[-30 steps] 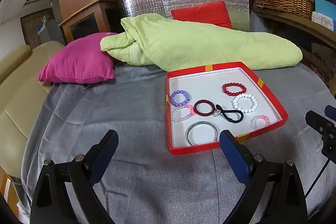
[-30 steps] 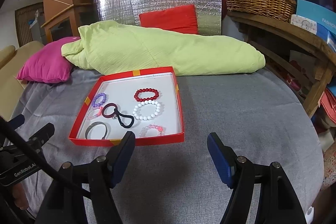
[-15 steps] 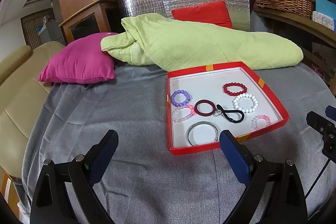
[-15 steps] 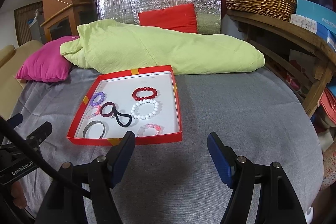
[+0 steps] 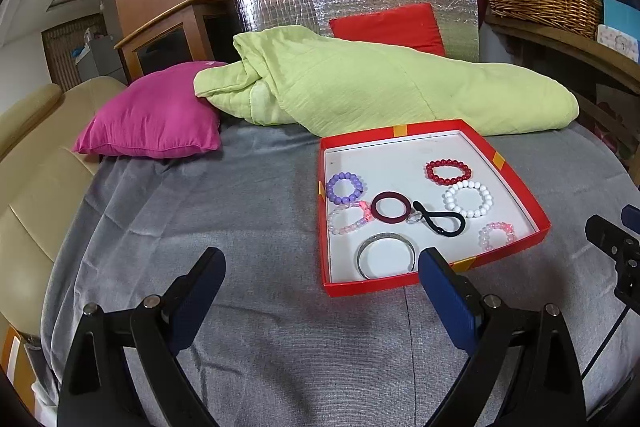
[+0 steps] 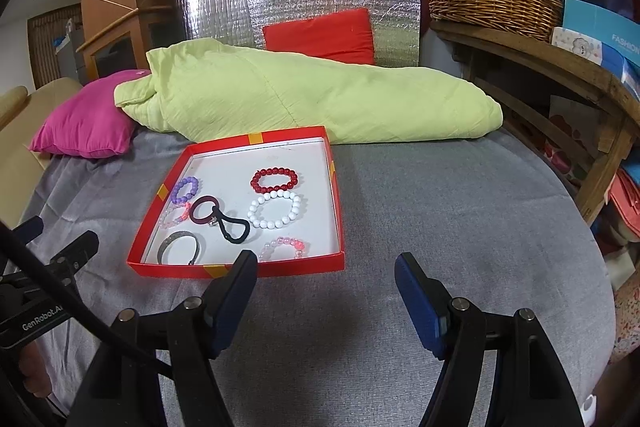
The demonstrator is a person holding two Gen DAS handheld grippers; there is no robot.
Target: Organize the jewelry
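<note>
**Jaws wide and empty, jewelry waiting in the tray**

The jaws of the left gripper [image 5: 318,281] stand spread wide with nothing between them, hovering above the grey cloth [image 5: 200,227] just short of the red tray [image 5: 516,187]. In this left wrist view the tray's near left corner sits between the blue pads, likely so the hand can reach straight in. Inside lie a purple bead bracelet [image 5: 345,187], a pale pink bead bracelet [image 5: 347,218] touching a maroon ring [image 5: 390,207], a black loop [image 5: 440,223], a red bead bracelet [image 5: 447,172], a white bead bracelet [image 5: 468,201], a second pink bead bracelet [image 5: 496,235] and a silver bangle [image 5: 386,257] nearest the front wall. The shallow walls probably keep the loose pieces from rolling onto the cloth.

In the right wrist view the right gripper [image 6: 326,277] is likewise spread and empty, over bare cloth just right of the tray's front edge. Its left pad overlaps the tray's front wall [image 6: 280,269]. The pieces lie flat and mostly apart, so each looks free to be pinched singly. A green quilt [image 6: 320,99] lies behind the tray, touching nothing in it.
</note>
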